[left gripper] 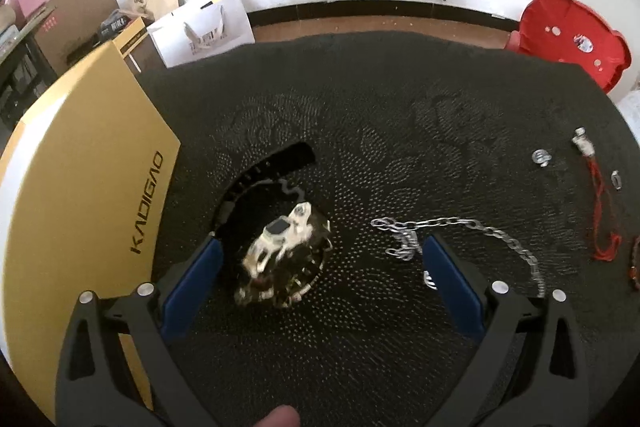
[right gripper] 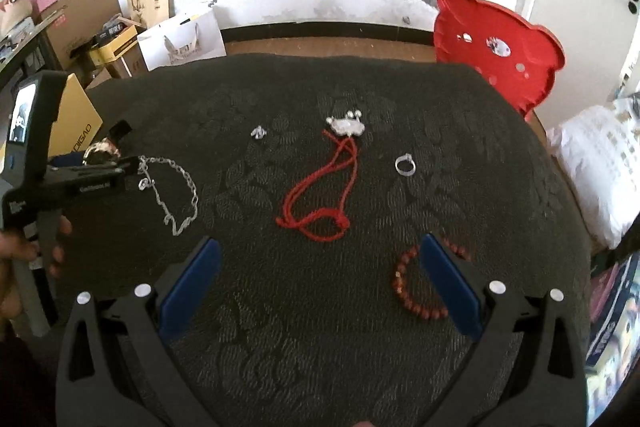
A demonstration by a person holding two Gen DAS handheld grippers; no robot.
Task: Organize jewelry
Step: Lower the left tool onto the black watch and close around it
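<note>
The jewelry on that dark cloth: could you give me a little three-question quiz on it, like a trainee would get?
1. True or false: the left gripper is shut on the wristwatch.
2. Which piece lies nearest the right gripper: A) silver chain, B) red bead bracelet, C) silver ring?
3. Fill in: the cord on the silver pendant is coloured ____.

Key: 1 false, its jaws are wide apart around it; 2 B; 3 red.
</note>
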